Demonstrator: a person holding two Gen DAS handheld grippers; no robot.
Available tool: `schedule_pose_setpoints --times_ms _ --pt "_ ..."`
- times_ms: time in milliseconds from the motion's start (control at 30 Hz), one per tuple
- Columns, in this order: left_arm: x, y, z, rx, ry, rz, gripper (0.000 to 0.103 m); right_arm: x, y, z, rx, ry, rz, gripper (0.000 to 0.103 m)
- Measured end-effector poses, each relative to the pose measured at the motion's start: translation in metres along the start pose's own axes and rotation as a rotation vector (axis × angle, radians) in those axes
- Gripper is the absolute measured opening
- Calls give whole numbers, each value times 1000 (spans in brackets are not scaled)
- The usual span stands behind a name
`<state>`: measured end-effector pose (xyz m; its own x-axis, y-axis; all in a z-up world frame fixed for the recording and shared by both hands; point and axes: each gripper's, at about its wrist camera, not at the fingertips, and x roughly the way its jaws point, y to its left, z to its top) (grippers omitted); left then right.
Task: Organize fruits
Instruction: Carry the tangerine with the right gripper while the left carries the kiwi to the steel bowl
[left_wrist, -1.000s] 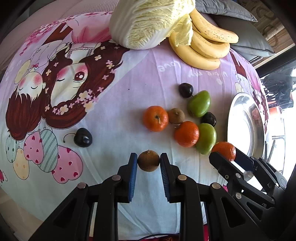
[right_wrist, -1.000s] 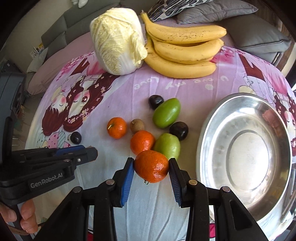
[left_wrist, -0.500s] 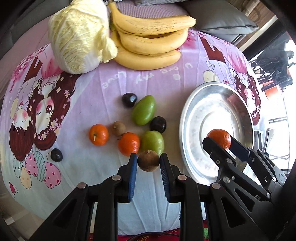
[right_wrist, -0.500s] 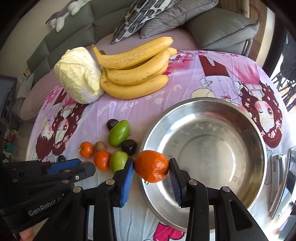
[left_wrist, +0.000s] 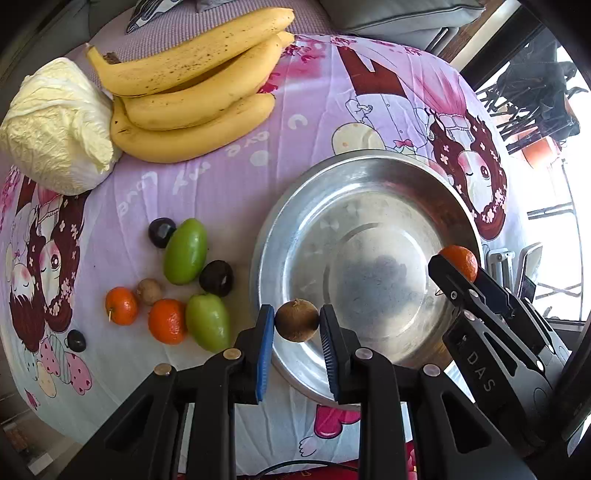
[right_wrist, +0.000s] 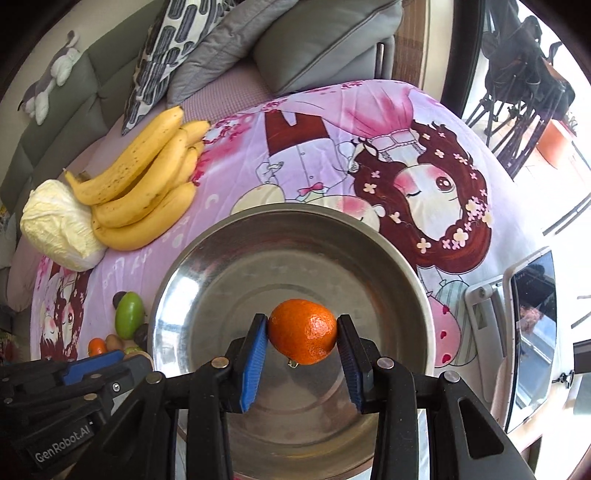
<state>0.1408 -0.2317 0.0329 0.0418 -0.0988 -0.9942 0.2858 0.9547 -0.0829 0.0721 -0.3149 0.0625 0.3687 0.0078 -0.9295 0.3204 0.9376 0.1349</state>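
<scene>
Left wrist view: the left hand-held gripper (left_wrist: 297, 325) is clamped on a small brown fruit (left_wrist: 296, 319) above the near rim of the steel bowl (left_wrist: 280, 236), presumably poised for release into it. The right hand-held gripper (right_wrist: 302, 338) pinches a tangerine (right_wrist: 303, 330) over the bowl's middle, likely for the same reason. Nothing lies in the bowl yet.

Count on the desk (left_wrist: 314, 122): two tangerines, two green fruits, three dark fruits, one small brown fruit; one bunch of bananas (left_wrist: 192, 85), one cabbage (left_wrist: 55, 125).
</scene>
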Motion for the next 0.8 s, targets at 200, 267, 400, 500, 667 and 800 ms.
schedule_pose_setpoints --times_ms 200,267,400,500,667,800 --pt "12 -15 13 -4 15 0 26 3 -17 3 45 4 -22 40" --pt "15 -18 16 -7 22 1 26 4 -17 3 44 5 -24 40" --pt "22 -24 22 -16 35 1 26 7 -13 4 32 10 -16 41" --pt "28 -26 27 -24 41 10 26 11 -9 5 23 14 -17 41" --pt "38 -22 40 -57 49 18 26 18 -9 5 24 28 -22 41" --pt "42 -18 45 -70 54 20 26 24 -13 6 42 45 -35 41"
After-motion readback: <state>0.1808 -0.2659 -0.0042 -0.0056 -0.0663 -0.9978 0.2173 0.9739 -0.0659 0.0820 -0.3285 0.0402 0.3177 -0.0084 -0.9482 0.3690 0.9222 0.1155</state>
